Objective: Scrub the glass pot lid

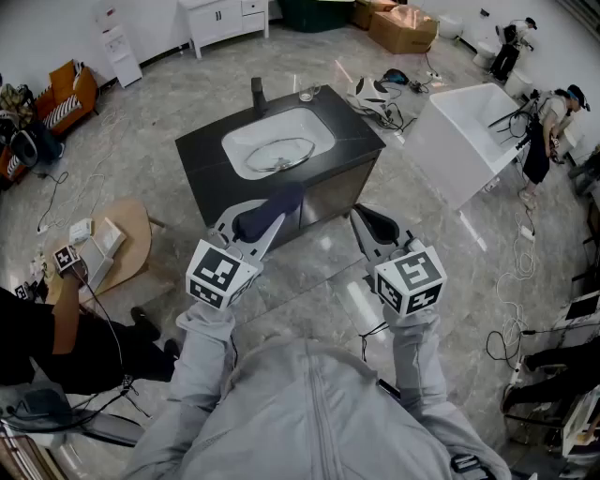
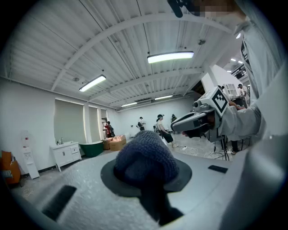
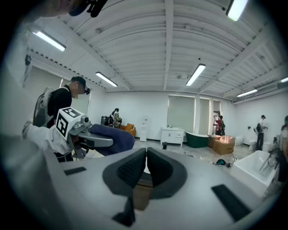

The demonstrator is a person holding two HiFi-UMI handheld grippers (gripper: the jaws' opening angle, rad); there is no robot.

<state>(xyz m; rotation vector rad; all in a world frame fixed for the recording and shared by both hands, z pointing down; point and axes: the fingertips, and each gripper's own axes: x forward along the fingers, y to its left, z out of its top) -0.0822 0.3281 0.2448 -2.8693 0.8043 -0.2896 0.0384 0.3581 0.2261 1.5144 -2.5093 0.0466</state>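
Scrubbing looks not yet begun: the lid [image 1: 281, 153] lies in the basin [image 1: 251, 139] of the far worktop [image 1: 199, 156], well apart from the left gripper [image 1: 270, 214], its fingers pinching a dark knitted scrubber [image 2: 145, 153], and the right gripper [image 1: 371, 225], fingers pressed together on nothing.

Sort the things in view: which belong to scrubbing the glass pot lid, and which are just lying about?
For the job:
- glass pot lid
- white sink
- faucet
- blue knitted scrubber

Lying about:
- cardboard box
- white tub
- round wooden table
- floor cables
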